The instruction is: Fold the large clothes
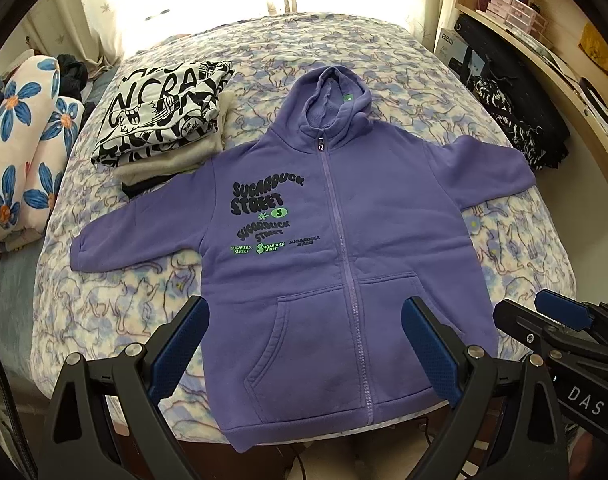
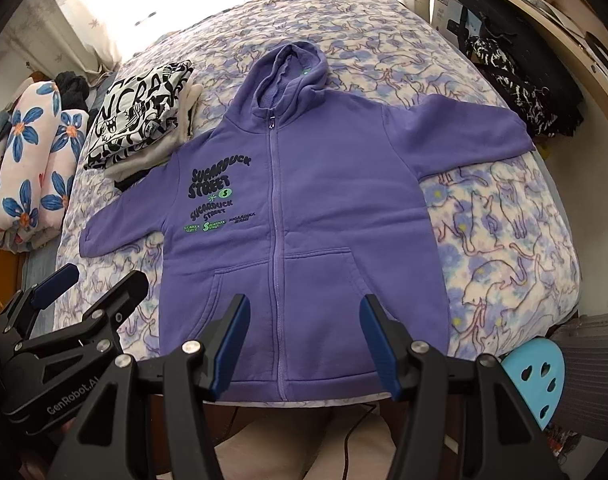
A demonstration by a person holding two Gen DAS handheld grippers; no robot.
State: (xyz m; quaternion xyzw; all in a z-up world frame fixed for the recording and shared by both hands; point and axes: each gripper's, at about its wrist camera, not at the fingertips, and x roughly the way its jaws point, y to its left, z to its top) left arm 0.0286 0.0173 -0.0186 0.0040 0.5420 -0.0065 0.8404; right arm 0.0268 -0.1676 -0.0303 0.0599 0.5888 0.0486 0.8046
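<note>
The left gripper [image 1: 305,344] hangs over the bottom part of the purple hoodie [image 1: 323,248], its 2 blue pads spread wide, with nothing between them. Its tips point steeply down, and under them lie the pocket and the lower zipper. Just to its right is the right gripper [image 2: 304,344], also spread apart and empty, above the hem near the zipper line. Neither gripper touches the cloth, as far as I can tell.

Beyond both grippers the hoodie lies flat on the bed [image 1: 503,240], front side up, zipped closed, with the hood at the far end and both sleeves stretched out to the sides. Dark and green printed letters sit on the chest, left of the zipper as seen from the grippers. The hem reaches the near edge of the bed.

Farther away and to the left, a stack of folded clothes [image 1: 164,112] rests on the bed, the top piece black and white; the left sleeve lies just beside it. More to the left is a rolled blanket with blue flowers [image 1: 28,148]. Far to the right, past the right sleeve, a dark patterned cloth [image 1: 515,128] lies below wooden shelves [image 1: 543,52].
</note>
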